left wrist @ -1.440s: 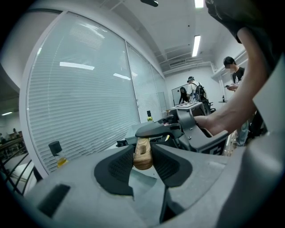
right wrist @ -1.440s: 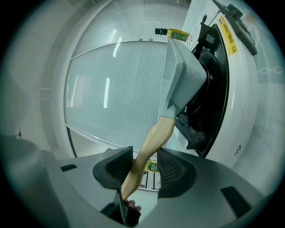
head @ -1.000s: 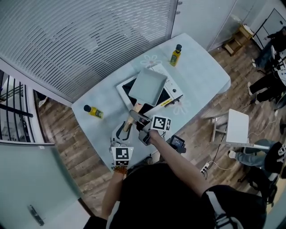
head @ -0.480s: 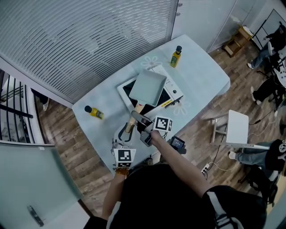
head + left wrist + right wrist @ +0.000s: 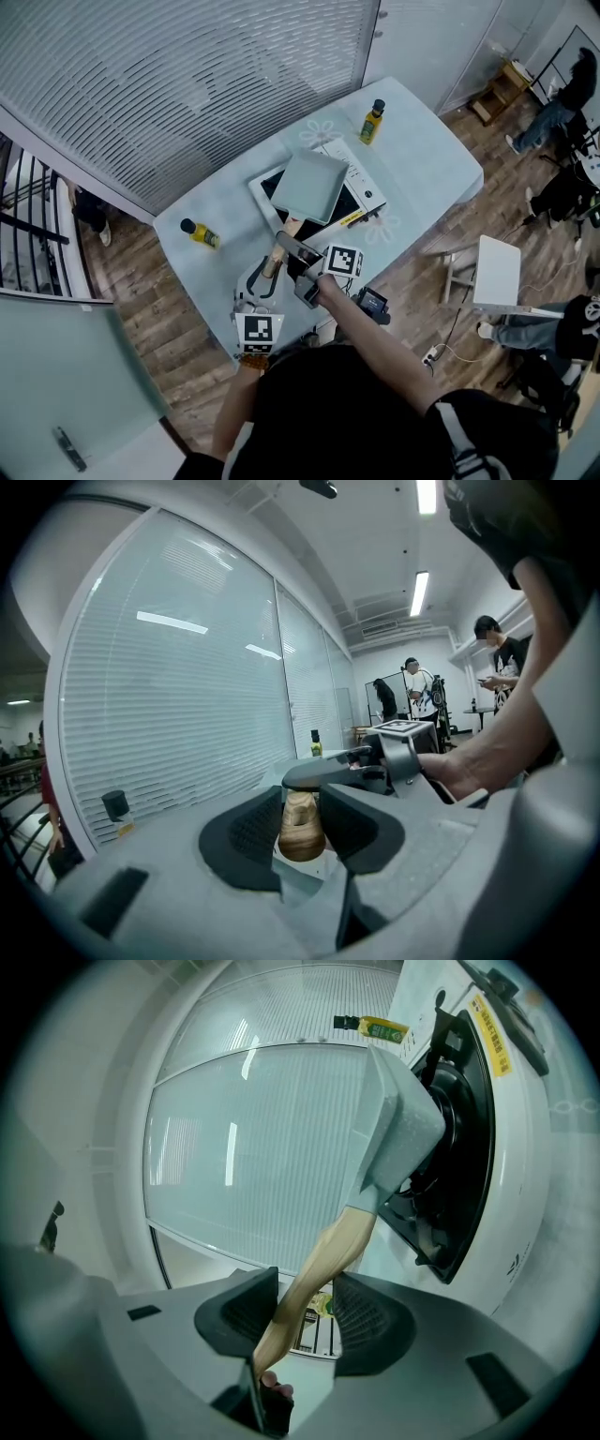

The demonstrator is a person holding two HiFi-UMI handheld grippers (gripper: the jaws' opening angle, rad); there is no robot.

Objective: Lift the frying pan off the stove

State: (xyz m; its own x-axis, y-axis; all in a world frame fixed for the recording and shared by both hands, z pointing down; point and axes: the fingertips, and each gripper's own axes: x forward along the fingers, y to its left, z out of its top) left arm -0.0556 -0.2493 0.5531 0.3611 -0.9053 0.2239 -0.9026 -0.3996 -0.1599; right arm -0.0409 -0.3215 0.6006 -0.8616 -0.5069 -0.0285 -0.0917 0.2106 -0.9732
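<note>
A square grey frying pan hangs tilted over the white portable stove; in the right gripper view the pan is clear of the black burner. Its wooden handle runs toward me. My left gripper is shut on the handle's end, both pads against it. My right gripper is rolled on its side a little further up the handle. Its jaws have just been opening slightly: the handle lies along one pad with a gap to the other.
The stove stands on a pale table with a yellow bottle at the far end and another at the left edge. A white stool and people are on the wooden floor at the right. A window with blinds lies beyond the table.
The pan and both grippers keep nearly the same places in the head view. The people at the far right have walked on.
</note>
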